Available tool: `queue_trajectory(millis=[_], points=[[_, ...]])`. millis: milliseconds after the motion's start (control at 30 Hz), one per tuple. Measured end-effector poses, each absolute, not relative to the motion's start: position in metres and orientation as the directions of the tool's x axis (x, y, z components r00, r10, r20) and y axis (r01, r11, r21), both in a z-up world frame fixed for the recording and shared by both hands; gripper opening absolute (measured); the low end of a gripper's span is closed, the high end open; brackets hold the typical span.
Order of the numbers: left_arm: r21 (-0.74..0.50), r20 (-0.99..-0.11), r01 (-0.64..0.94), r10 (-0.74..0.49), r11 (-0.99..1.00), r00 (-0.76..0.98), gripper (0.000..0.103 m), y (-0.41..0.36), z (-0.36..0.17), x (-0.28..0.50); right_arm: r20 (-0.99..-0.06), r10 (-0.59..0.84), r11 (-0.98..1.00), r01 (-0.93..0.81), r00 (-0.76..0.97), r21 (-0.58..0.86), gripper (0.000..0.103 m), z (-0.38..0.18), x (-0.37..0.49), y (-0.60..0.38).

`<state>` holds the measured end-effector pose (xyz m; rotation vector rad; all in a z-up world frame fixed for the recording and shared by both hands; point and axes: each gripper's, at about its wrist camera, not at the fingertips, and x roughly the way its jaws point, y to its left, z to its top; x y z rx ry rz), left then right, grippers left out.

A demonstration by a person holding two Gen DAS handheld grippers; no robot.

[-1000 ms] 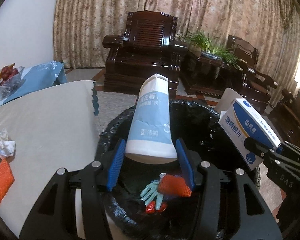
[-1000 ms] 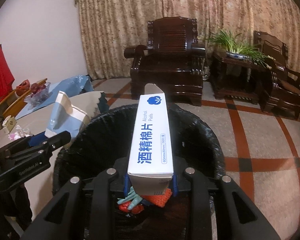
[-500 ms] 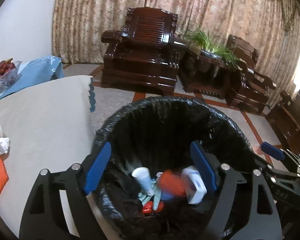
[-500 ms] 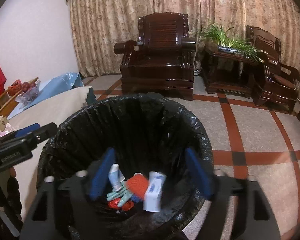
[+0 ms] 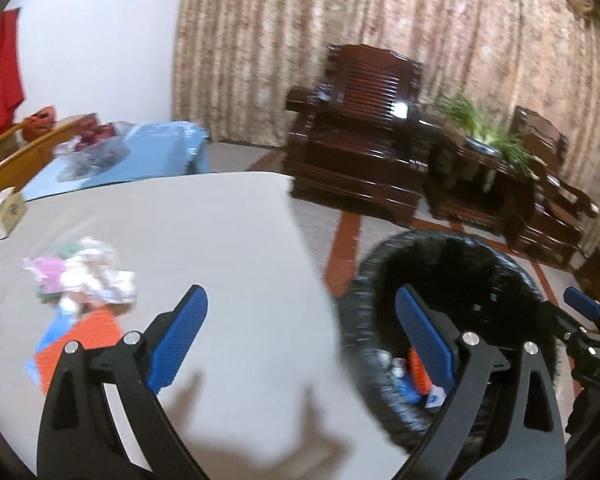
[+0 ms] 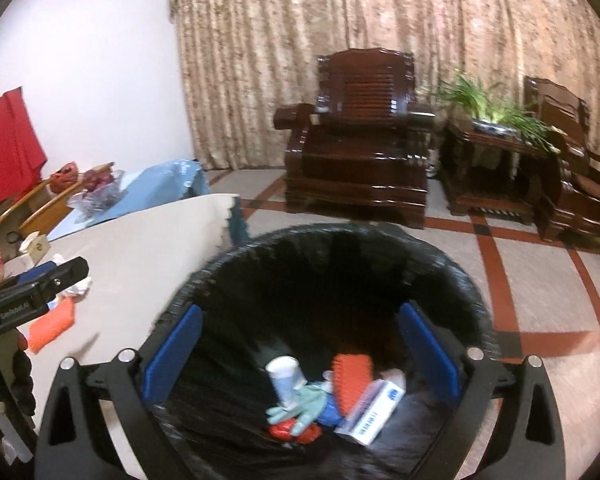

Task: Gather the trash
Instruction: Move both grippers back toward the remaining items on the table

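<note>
Two tongs, both spread wide and holding nothing. Left tongs (image 5: 300, 336) poised over the edge of the pale tabletop (image 5: 204, 240), blue pads well apart; right tongs (image 6: 300, 354) poised above the one black-lined trash bin (image 6: 340, 248), standing on the floor just beside the tabletop. Inside the bin, counted from the right wrist view: one white paper cup (image 6: 285, 376) lying tilted, one teal glove (image 6: 304, 406), one orange mesh piece (image 6: 352, 376), one white-and-blue box (image 6: 374, 410) leaning against the liner, and something small and red (image 6: 284, 429) underneath, too jumbled to name. On the tabletop, one loose pile of trash: crumpled white tissue (image 5: 96, 276) with pink scraps, one orange mesh piece (image 5: 80, 344) in front of it, and one flat blue item (image 5: 54, 330) touching it, blurred. Farther back, one small beige box (image 5: 8, 216) near the tabletop's far edge. Behind, two dark wooden armchairs, the nearer one (image 6: 364, 140) facing the bin, and one potted green plant (image 6: 496, 112) between them.
</note>
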<state>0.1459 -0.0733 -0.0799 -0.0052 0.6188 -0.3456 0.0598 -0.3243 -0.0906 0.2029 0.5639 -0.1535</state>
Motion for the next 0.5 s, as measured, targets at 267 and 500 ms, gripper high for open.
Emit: queue_trajectory(millis=[267, 500], points=[[-0.079, -0.549, 0.196, -0.206, 0.977, 0.81, 0.093, -0.001, -0.069, 0.149, -0.526, 0.002, 0.987, 0.083, 0.851, 0.138, 0.097, -0.08, 0.089, -0.267], [-0.064, -0.546, 0.09, -0.11, 0.994, 0.83, 0.093, 0.061, -0.069, 0.152, -0.524, 0.084, 0.992, -0.024, 0.848, 0.121, 0.097, -0.082, 0.113, -0.215]])
